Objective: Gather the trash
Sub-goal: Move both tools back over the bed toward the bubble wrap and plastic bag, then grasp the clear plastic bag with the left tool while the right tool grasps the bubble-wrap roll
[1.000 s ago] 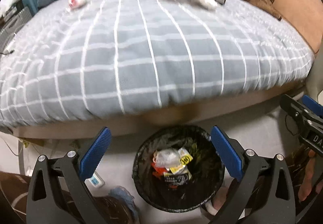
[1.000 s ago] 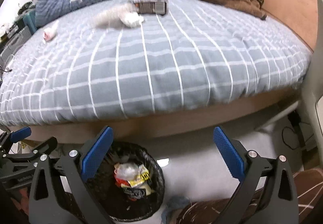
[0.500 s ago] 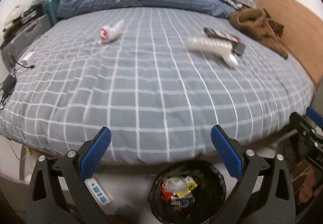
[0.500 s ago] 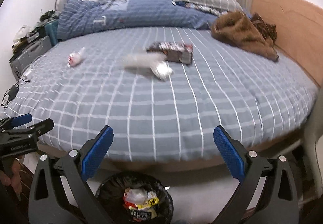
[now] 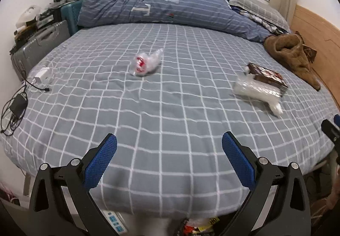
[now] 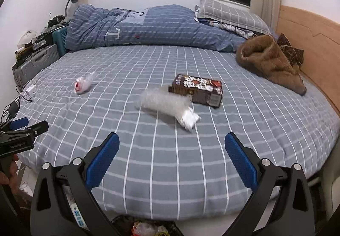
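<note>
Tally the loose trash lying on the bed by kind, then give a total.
Crumpled clear wrapper with red print: 1
Roll of clear plastic wrap: 1
Brown snack box: 1
Total: 3

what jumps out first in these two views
The wide grey checked bed fills both views, with three bits of litter on it: a brown snack box near the middle, a bubble wrap roll touching its near side, and a crumpled clear wrapper with red print lying apart toward the left. Both the left gripper and right gripper hover open near the bed's edge.
</note>
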The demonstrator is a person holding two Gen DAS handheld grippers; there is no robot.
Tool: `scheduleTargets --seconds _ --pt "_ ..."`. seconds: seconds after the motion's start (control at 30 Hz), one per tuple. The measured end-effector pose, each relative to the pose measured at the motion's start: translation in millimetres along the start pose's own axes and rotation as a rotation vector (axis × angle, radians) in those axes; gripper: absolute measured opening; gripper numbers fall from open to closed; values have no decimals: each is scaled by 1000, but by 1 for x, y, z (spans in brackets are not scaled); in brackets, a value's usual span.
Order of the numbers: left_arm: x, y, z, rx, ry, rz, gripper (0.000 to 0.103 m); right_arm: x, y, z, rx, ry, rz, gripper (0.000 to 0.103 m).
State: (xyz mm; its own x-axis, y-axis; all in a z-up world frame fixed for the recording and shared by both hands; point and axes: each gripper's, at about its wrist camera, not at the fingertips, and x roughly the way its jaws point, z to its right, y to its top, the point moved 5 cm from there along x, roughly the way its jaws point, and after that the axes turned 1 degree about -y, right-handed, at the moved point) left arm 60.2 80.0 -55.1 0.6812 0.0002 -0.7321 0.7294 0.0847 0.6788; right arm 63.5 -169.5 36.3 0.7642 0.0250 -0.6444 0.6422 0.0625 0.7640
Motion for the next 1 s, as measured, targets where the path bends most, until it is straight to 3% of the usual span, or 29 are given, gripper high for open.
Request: scheduleTargets --seconds 0.43,0.73,1.0 --pt "82 47 -43 -44 55 -29 97 88 25 -18 -47 14 -64 96" --pt "148 100 -51 -45 54 -22 97 151 48 -14 -37 17 -115 94" --pt "207 121 -55 -19 96 -54 96 198 47 -14 -9 59 -192 93"
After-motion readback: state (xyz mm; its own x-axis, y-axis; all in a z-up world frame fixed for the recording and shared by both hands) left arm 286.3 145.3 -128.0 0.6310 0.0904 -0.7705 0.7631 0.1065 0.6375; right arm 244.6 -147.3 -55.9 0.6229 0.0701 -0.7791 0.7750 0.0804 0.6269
